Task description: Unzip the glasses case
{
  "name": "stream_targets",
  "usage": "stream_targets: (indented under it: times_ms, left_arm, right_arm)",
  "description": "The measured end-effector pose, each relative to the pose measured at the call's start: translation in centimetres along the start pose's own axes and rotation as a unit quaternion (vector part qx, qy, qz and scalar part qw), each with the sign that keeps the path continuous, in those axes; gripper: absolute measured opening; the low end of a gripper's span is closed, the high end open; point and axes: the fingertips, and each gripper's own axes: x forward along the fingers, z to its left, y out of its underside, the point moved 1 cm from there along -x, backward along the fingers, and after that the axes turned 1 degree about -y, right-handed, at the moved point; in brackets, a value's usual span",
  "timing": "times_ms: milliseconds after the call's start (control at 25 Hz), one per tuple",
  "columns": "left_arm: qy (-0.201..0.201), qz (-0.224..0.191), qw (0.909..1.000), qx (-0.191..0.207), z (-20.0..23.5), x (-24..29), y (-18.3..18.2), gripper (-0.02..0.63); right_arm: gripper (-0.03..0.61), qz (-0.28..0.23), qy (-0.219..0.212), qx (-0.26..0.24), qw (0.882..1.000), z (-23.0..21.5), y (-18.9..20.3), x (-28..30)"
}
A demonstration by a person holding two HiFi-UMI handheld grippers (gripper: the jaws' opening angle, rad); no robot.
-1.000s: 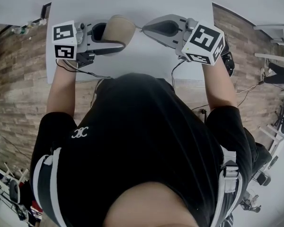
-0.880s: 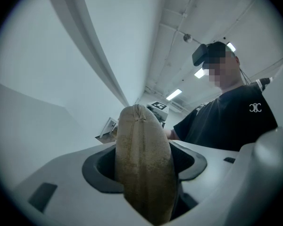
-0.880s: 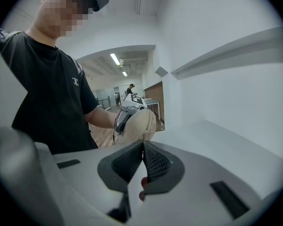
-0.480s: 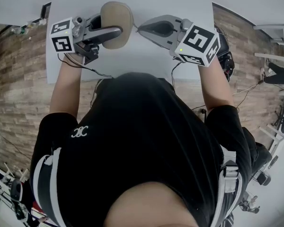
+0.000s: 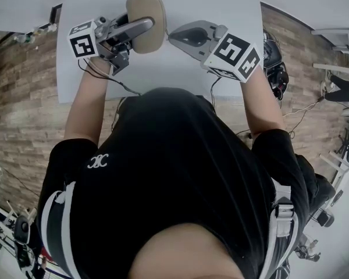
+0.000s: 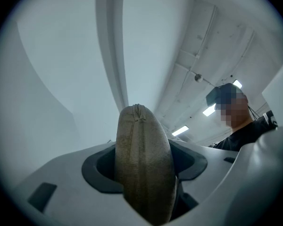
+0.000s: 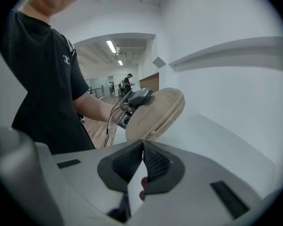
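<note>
Main risk was the pinch. The right gripper (image 5: 171,36) had its jaws together, tips just at the near rim of the glasses case (image 5: 144,7). No pull tab showed between them in the right gripper view. If the tab wasn't actually caught, a tug would probably just skate off the rim and the zip wouldn't move.

Second risk was the hold. The left gripper (image 5: 145,25) was clamped on the case across its two flat faces, jaws standing wide because the case filled them. The case was up in the air over the desk (image 5: 221,4), with nothing under it. A pull along the zip could probably twist the case in the pads or drag it out, and it would drop to the desk.

Third, that clamp squeezed the two shells together and one jaw lay across the rim. My guess is the slider could bind there or hit the jaw partway round.

Case itself was a tan oval with a fabric-like texture. Edge-on in the left gripper view it looked slim and lens-shaped, with a seam down the middle of the edge that puckered at the far end. From the right gripper view a paler band ran round the rim. It looked fully closed, with no gap showing. I couldn't make out the slider.
</note>
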Motion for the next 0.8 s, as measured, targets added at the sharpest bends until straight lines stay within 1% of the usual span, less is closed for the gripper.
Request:
stream_targets:
  times_ms: [240,280,400,560,720,800]
  left_arm:
    - [-0.013,-0.016,0.9995,-0.026,0.9,0.1,-0.1,0.282]
    - [-0.014,-0.024,0.9991,-0.031,1.0,0.0,-0.3,0.282]
    - [-0.002,-0.065,0.9961,-0.059,0.8,-0.3,-1.2,0.282]
    - [-0.002,-0.084,0.9938,-0.072,1.2,-0.4,-1.7,0.282]
    - [-0.003,-0.127,0.9873,-0.095,1.8,-1.0,-2.7,0.282]
    - [0.001,-0.14,0.9849,-0.102,2.0,-1.0,-3.0,0.282]
  right_arm:
    - [0.02,0.007,-0.002,0.014,1.0,-0.1,0.9,0.6]
    - [0.02,0.012,-0.006,0.015,1.0,0.0,1.0,0.7]
    - [0.02,0.024,-0.021,0.01,0.999,0.9,1.4,1.1]
    - [0.02,0.025,-0.015,0.009,1.0,1.0,1.5,1.4]
    - [0.02,0.029,-0.025,0.011,0.999,1.5,1.7,1.9]
    - [0.02,0.032,-0.03,0.01,0.999,2.1,1.9,2.4]
